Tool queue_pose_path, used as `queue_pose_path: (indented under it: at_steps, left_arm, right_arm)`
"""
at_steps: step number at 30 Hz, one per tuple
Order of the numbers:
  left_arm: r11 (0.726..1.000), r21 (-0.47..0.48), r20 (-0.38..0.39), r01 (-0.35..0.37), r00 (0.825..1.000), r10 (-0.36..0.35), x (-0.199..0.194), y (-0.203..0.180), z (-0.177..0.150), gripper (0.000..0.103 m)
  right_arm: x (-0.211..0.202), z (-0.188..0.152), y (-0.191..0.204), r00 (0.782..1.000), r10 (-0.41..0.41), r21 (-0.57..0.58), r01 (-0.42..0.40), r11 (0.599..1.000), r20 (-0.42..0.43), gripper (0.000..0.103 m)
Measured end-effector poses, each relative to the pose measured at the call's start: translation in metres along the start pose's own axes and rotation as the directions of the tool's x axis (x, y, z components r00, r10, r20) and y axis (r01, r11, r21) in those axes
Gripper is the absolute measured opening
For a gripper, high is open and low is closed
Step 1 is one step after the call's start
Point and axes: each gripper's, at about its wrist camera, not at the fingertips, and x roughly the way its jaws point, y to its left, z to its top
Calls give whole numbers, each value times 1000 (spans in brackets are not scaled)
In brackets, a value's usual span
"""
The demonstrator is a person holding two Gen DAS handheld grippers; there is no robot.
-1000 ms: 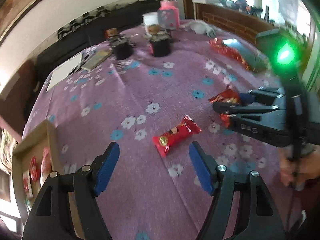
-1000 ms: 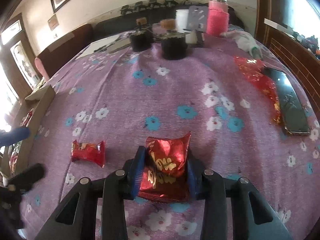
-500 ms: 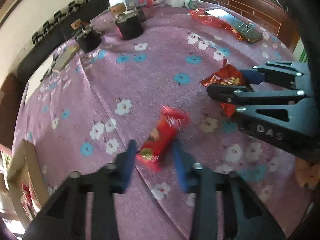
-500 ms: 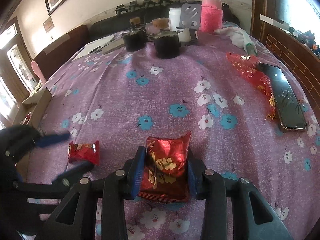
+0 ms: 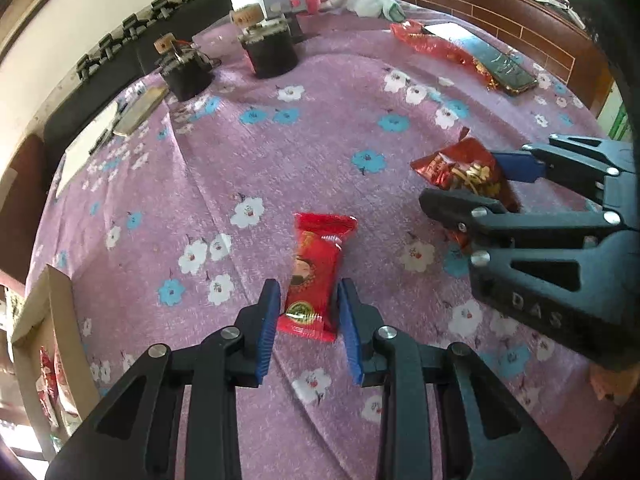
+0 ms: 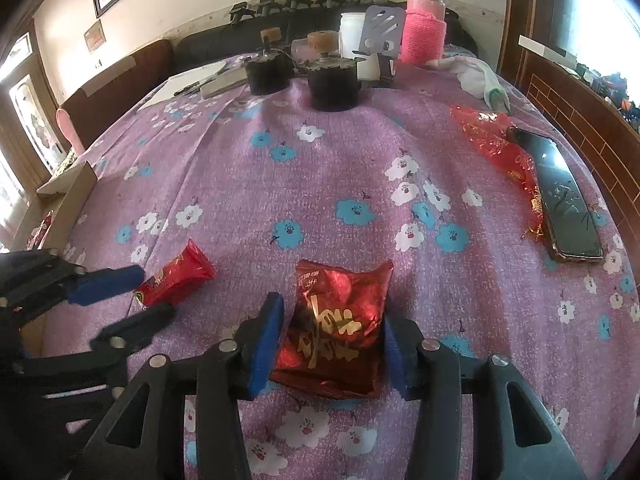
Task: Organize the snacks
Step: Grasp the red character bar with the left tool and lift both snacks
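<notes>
Left gripper [image 5: 307, 314]: pads flank red snack bar [image 5: 316, 276], apparently touching, on table [image 5: 280, 168]; squeeze mid-wrapper. Right gripper [image 6: 332, 332]: clamped on foil snack bag [image 6: 340, 320]. Cardboard box [image 5: 60, 300] at 9 o'clock.

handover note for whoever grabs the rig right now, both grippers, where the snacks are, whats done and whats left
Left gripper: jaws closed in around the red snack bar, pads at or near its sides; the bar lies on the purple tablecloth.
Right gripper: shut on the red foil snack bag, low over the cloth.
Cardboard box sits at the table's left edge with some red packets already inside.
Done: both loose snacks are between the fingers.
Left: probably carry both to the box and release.
A red wrapper lies by the phone on the far right; check whether it belongs.
</notes>
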Motion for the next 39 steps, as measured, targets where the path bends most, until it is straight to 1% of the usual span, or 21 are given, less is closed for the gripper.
queue_pose_path:
  at_steps: [2,5,7,8,13,16,20,21,23,25,27,29,33,36,39]
  left_arm:
    - [1000,-3,3,0,1000,0,1,-2,2,27]
    - [999,-40,5,9,1000,-9,3,1,4,27]
    - [998,-64,4,29,1000,-29,3,4,4,22]
    - [997,-74,5,35,999,-35,2,5,3,19]
    - [987,-146,12,62,998,-61,-4,15,-2,18]
    - [982,-175,33,68,997,-63,-15,20,-8,18]
    - [970,-222,61,95,995,-84,-31,26,-18,18]
    - [966,-236,72,109,993,-95,-36,28,-21,18]
    - [958,-258,96,129,990,-107,-46,31,-28,18]
    - [950,-278,118,145,986,-116,-57,35,-35,18]
    - [942,-297,137,153,984,-117,-66,39,-42,18]
    - [938,-311,143,154,983,-114,-70,42,-49,18]
    - [927,-343,152,149,983,-102,-78,50,-64,18]
    - [901,-396,170,176,978,-117,-85,61,-79,18]
    - [874,-449,193,187,975,-109,-95,72,-98,19]
  right_arm:
    - [0,0,1,1000,-1,-7,1,1000,-1,49]
    - [0,-2,5,1000,-28,-32,28,999,-1,48]
    - [0,-3,7,999,-45,-44,45,998,2,46]
    - [-1,-3,8,999,-47,-46,48,998,5,42]
    - [-2,-2,1,1000,-27,-17,28,999,13,40]
    - [-3,0,-4,1000,-2,8,2,1000,19,36]
    - [-5,1,-9,999,39,35,-40,999,26,34]
    - [-6,2,-10,998,58,44,-59,997,29,34]
    - [-9,3,-14,991,127,68,-129,989,41,31]
    - [-13,4,-16,979,192,86,-197,977,65,30]
    - [-18,5,-15,976,199,82,-206,975,89,30]
    - [-20,5,-15,969,221,81,-230,970,105,30]
    - [-24,5,-16,963,237,84,-248,965,125,30]
    - [-23,5,-16,963,239,88,-251,964,127,30]
    - [-20,4,-16,965,232,89,-244,966,121,30]
